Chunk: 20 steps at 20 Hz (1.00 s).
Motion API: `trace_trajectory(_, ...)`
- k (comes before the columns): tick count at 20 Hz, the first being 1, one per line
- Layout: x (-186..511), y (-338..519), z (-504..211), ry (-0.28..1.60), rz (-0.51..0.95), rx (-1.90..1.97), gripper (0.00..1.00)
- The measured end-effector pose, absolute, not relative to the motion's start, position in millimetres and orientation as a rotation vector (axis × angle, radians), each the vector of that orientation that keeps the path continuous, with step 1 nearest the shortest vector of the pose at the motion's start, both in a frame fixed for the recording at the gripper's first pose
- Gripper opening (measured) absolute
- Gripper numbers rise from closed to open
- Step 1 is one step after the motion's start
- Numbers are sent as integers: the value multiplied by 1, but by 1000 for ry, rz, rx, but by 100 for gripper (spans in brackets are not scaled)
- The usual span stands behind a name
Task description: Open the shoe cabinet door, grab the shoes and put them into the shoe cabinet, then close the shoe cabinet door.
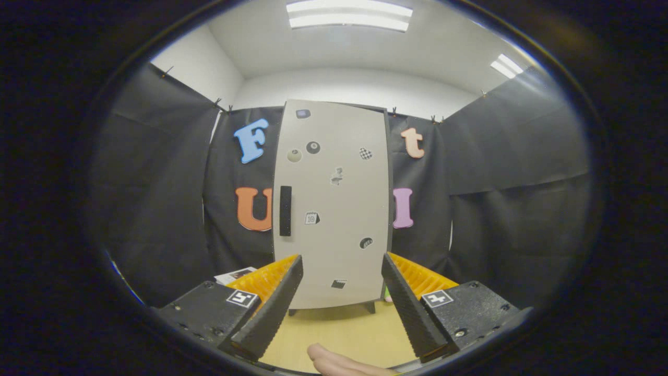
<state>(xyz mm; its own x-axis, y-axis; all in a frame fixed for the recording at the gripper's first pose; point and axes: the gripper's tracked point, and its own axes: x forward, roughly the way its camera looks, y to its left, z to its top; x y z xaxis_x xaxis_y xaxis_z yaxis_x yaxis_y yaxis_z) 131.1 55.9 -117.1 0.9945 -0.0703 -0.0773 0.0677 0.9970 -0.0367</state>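
Note:
A tall pale shoe cabinet (334, 203) stands straight ahead against the black cloth wall, its door flat and closed, with several small stickers on it. A black vertical handle (285, 210) sits on the door's left edge at mid height. My gripper (342, 266) is open, well short of the cabinet, its two fingers framing the lower part of the door with nothing between them. A small pink and green bit (388, 295) peeks out by the cabinet's lower right corner; I cannot tell what it is.
The wooden floor (339, 329) runs from under the fingers to the cabinet's short legs. A person's fingers (334, 360) show low down between my fingers. A white paper-like item (236, 274) lies left of the cabinet base. Black cloth walls close in both sides.

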Motion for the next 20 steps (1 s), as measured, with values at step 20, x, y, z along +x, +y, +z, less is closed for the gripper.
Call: trace_trajectory(20, 123, 44, -131, 92, -80, -48, 99)
